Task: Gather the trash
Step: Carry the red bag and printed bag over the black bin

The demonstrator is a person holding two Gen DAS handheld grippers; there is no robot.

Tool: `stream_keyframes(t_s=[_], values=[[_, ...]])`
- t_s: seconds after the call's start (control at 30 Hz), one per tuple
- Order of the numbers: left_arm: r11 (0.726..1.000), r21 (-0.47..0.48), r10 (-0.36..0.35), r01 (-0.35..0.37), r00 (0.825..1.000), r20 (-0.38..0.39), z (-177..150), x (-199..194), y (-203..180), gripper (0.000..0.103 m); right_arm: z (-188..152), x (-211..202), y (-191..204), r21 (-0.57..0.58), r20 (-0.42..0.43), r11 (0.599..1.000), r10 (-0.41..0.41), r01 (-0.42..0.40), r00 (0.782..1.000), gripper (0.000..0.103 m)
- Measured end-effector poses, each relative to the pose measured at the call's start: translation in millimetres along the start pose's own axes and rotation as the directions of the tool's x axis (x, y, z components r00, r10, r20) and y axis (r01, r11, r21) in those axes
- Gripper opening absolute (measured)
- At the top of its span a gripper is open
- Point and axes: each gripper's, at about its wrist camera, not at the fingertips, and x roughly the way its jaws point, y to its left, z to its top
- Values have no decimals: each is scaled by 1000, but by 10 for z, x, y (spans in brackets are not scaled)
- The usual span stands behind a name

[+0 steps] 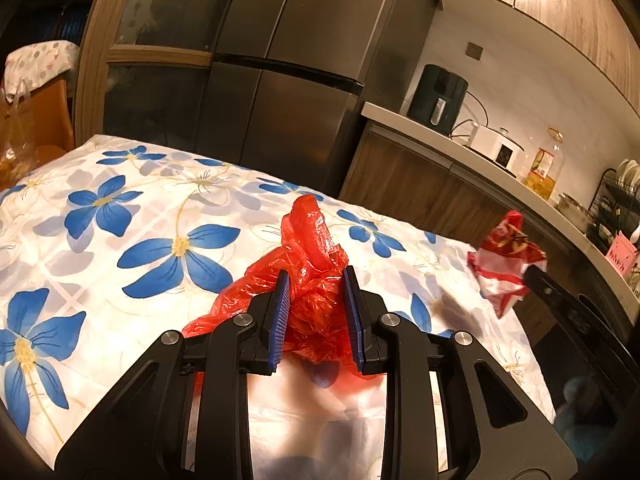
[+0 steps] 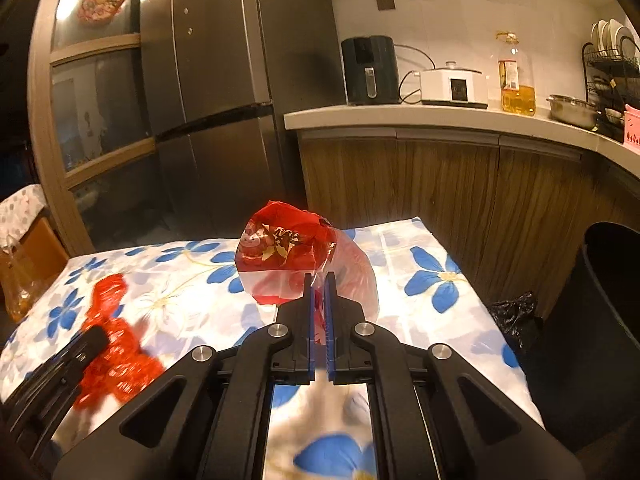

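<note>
Right gripper (image 2: 319,280) clamped nearly shut on a red-and-white wrapper (image 2: 280,256), lifted clear above the tabletop's (image 2: 420,248) far right part. Left gripper (image 1: 316,280) narrow, pinching a crumpled red bag (image 1: 308,264) that rests mid-table toward the near edge. Step in hand, by the look of it: carrying picked-up trash off to be binned. Next move likely calls for swinging the wrapper right, past the table's right edge, over the dark bin (image 2: 600,300) on the floor, then opening. Bin's contents hidden from both views. Black bag (image 2: 516,314) crumpled between table and bin.
</note>
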Motion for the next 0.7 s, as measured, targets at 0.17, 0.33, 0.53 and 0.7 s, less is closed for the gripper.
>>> stream_keyframes(t_s=[0.17,0.33,0.53,0.7], values=[[999,39,-3,2,1000,8,44,-114,-129,25,-6,-323,-86,18,34,1000,13,-14,999,5],[997,81,-11,8,999,37,88,-322,-278,25,7,-607,-161,25,61,999,19,-21,998,5],[993,117,-29,24,999,42,54,-560,-444,25,-28,-950,-257,23,96,1000,13,-16,995,5],[988,145,-62,54,997,52,34,-756,-647,25,-48,-1222,-386,31,125,1000,-2,-2,992,5]])
